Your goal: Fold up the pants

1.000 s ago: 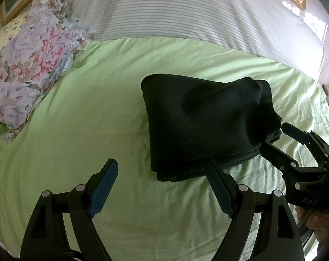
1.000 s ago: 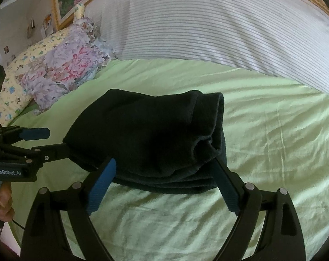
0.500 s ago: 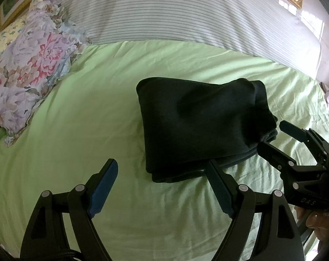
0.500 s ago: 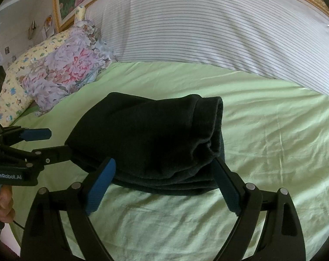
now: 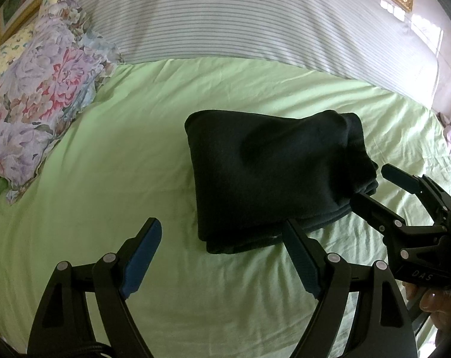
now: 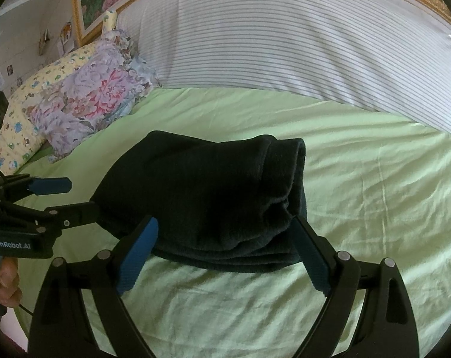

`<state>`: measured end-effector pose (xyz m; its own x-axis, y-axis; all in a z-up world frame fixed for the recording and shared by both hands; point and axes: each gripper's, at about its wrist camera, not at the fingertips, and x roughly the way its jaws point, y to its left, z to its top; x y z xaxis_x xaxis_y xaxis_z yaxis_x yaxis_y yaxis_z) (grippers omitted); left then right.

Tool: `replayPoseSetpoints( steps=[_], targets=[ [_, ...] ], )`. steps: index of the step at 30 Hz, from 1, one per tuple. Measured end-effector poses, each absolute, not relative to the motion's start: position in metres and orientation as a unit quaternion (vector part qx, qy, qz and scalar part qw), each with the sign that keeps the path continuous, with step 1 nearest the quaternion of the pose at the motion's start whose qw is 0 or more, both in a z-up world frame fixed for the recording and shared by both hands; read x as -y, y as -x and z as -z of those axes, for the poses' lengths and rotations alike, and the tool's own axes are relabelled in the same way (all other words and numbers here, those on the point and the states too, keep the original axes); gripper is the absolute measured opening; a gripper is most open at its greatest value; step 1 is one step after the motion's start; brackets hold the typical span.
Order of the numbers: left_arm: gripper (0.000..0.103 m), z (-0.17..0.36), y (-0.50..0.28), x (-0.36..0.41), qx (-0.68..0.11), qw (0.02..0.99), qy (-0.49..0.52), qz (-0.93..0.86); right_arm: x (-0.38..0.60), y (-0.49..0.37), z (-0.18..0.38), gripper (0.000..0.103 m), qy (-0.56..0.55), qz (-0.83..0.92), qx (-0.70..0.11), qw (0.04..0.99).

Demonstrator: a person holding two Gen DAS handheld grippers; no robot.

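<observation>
Pants (image 5: 273, 176): one pair, dark, folded into a compact stacked bundle; lying on the bed (image 5: 106, 185) about mid-width, nearer its front edge than the striped bedding (image 5: 240, 21) along the far edge. Layered fold edges face the front (stack count hard to read in the dark cloth).

Left gripper (image 5: 222, 253): jaws spread wide, holding nothing; set low over the green sheet at the bundle's front left corner, its right finger close against the bundle's front edge, possibly touching.

Right gripper (image 6: 225, 250): jaws spread wide, holding nothing; fingers (image 6: 137, 253) straddle the bundle's front edge, the cloth lying between them but not pinched.

Floral pillow (image 5: 34, 95): at the bed's far left corner, well apart from the pants; a yellow patterned pillow (image 6: 19, 125) behind it.
</observation>
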<state>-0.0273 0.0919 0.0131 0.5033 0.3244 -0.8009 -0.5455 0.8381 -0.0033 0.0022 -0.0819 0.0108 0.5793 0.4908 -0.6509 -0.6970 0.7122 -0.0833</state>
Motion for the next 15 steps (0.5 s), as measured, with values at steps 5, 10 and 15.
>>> replayPoseSetpoints(
  steps=[5,10,15],
  targets=[
    [0.084,-0.0137,0.0264,-0.0914,-0.429,0.858,0.128,-0.254,0.0812,-0.0010,-0.0100,0.090,0.167,-0.339,-0.308,0.873],
    [0.084,-0.0151,0.0260,-0.0914,-0.427,0.858,0.129,-0.253,0.0811,-0.0015,-0.0109,0.090,0.168,-0.341,-0.306,0.873],
    [0.084,-0.0162,0.0256,-0.0912,-0.426,0.859,0.130,-0.253,0.0809,-0.0022,-0.0119,0.090,0.168,-0.342,-0.305,0.873]
  ],
)
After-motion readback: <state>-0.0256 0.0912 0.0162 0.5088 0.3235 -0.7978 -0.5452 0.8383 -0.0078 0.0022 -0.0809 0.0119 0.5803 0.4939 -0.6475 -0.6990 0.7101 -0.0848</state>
